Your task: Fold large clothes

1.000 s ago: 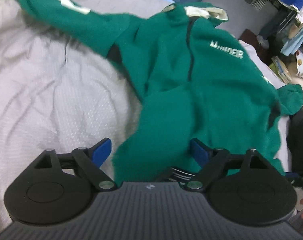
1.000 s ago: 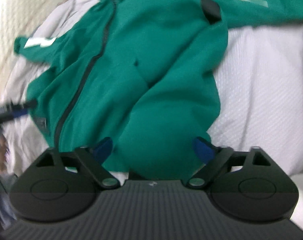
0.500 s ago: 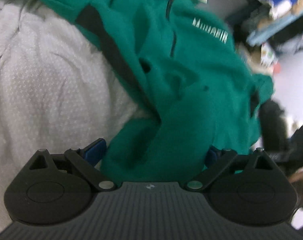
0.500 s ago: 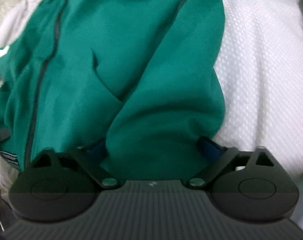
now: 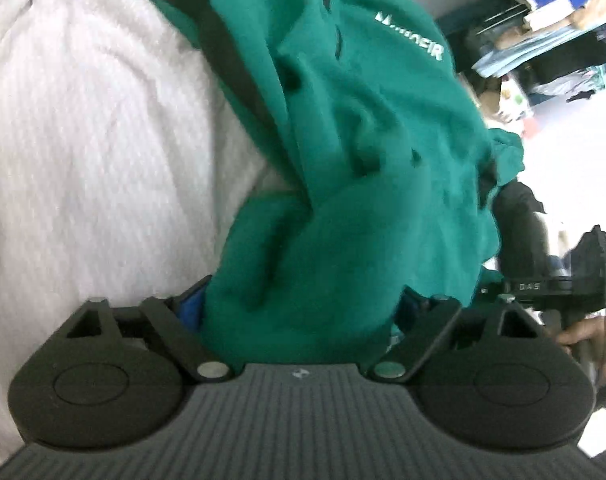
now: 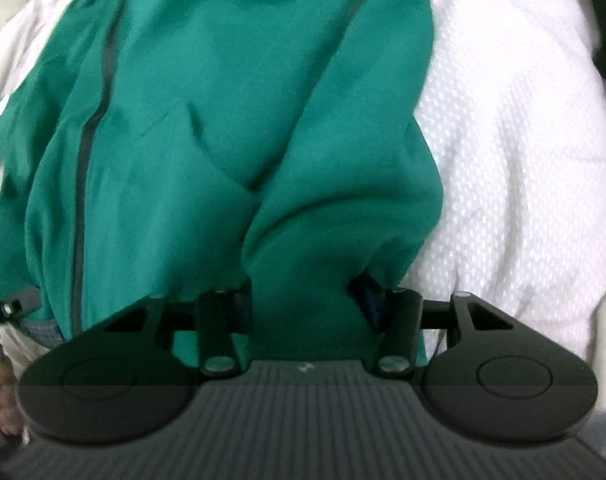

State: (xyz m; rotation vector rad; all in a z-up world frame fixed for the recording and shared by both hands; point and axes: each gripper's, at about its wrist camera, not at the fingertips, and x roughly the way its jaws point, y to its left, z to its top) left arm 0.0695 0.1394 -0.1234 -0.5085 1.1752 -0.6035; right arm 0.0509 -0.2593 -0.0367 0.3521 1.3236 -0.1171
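Observation:
A large green fleece jacket with a dark zip and white chest lettering lies on a white bed cover. My left gripper has a thick bunch of the jacket's hem between its blue-padded fingers, the jaws still fairly wide. In the right wrist view the jacket fills the frame. My right gripper has narrowed onto another bunch of the hem and pinches it. The fingertips of both are mostly hidden by fabric.
The white textured bed cover lies to the right of the jacket. Shelves with clothes stand at the back right. The other gripper and a hand show at the right edge in the left wrist view.
Both grippers have moved in close to the jacket's hem and fabric has bunched between the fingers. The right jaws have narrowed onto the cloth.

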